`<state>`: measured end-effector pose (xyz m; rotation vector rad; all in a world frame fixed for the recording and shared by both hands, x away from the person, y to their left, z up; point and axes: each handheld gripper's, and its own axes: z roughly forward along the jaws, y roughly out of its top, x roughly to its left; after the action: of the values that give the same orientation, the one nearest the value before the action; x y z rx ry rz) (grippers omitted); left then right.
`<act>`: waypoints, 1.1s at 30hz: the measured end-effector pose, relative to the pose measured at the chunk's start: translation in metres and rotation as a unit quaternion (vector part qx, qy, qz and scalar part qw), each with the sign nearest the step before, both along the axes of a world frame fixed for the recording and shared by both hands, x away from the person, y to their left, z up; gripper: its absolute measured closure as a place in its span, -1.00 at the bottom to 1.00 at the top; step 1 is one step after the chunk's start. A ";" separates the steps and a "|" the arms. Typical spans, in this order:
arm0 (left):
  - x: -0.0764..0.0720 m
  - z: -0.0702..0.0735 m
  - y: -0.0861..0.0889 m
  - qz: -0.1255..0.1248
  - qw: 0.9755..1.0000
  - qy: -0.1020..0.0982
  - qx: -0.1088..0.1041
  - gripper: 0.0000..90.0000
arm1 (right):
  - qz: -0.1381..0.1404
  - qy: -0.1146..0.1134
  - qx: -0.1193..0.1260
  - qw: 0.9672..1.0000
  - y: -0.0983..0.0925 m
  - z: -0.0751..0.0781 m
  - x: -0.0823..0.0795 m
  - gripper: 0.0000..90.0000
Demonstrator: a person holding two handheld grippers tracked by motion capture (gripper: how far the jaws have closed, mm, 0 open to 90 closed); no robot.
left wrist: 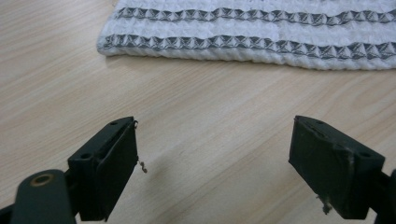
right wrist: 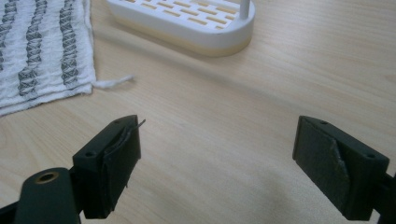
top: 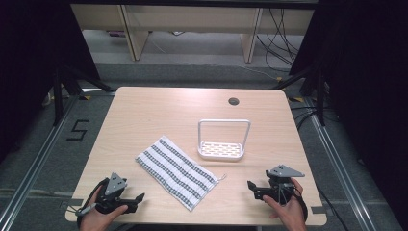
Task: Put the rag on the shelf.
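Fingers (left wrist: 109, 172) of both grippers are standing wide, empty, nearing folded striped towel (top: 176, 171); next: pinching its near edge.

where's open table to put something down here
Free: the far half of the table behind the striped cloth and white rack; the left side beside the cloth. Tightest: the gap between cloth and rack, and the near edge where the left gripper and right gripper rest.

"5" on floor (top: 78, 130) (black tape)
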<state>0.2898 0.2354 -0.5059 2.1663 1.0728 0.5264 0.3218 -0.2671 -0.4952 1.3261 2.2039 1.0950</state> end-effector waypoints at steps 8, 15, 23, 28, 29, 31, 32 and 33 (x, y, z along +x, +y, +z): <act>-0.005 0.001 -0.015 -0.025 1.000 -0.007 -0.017 -0.66 | 0.021 0.003 -0.006 1.000 0.005 0.000 0.000 -0.58; -0.009 0.000 -0.030 -0.044 0.999 -0.010 -0.020 -0.66 | 0.026 0.014 -0.003 1.000 0.014 0.001 -0.003 -0.54; -0.013 -0.001 -0.044 -0.060 0.998 -0.012 -0.025 -0.67 | 0.060 0.009 -0.018 0.998 0.021 0.000 0.000 -0.52; -0.015 0.000 -0.051 -0.068 0.997 -0.014 -0.024 -0.66 | 0.065 0.006 -0.019 0.998 0.027 0.000 -0.001 -0.51; -0.016 0.000 -0.052 -0.067 0.997 -0.012 -0.026 -0.66 | 0.065 0.004 -0.024 0.998 0.028 0.001 -0.002 -0.51; -0.018 -0.001 -0.056 -0.072 0.997 -0.014 -0.035 -0.66 | 0.070 0.002 -0.028 0.997 0.030 0.000 -0.002 -0.50; -0.018 0.000 -0.057 -0.073 0.997 -0.014 -0.030 -0.66 | 0.069 0.006 -0.026 0.997 0.032 0.001 -0.002 -0.50; -0.018 0.000 -0.058 -0.077 0.996 -0.014 -0.030 -0.66 | 0.068 0.007 -0.026 0.997 0.033 0.001 -0.003 -0.49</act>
<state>0.2717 0.1776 -0.5061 2.1617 0.8865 0.4472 0.3193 -0.2340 -0.4940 1.1809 2.3468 1.0699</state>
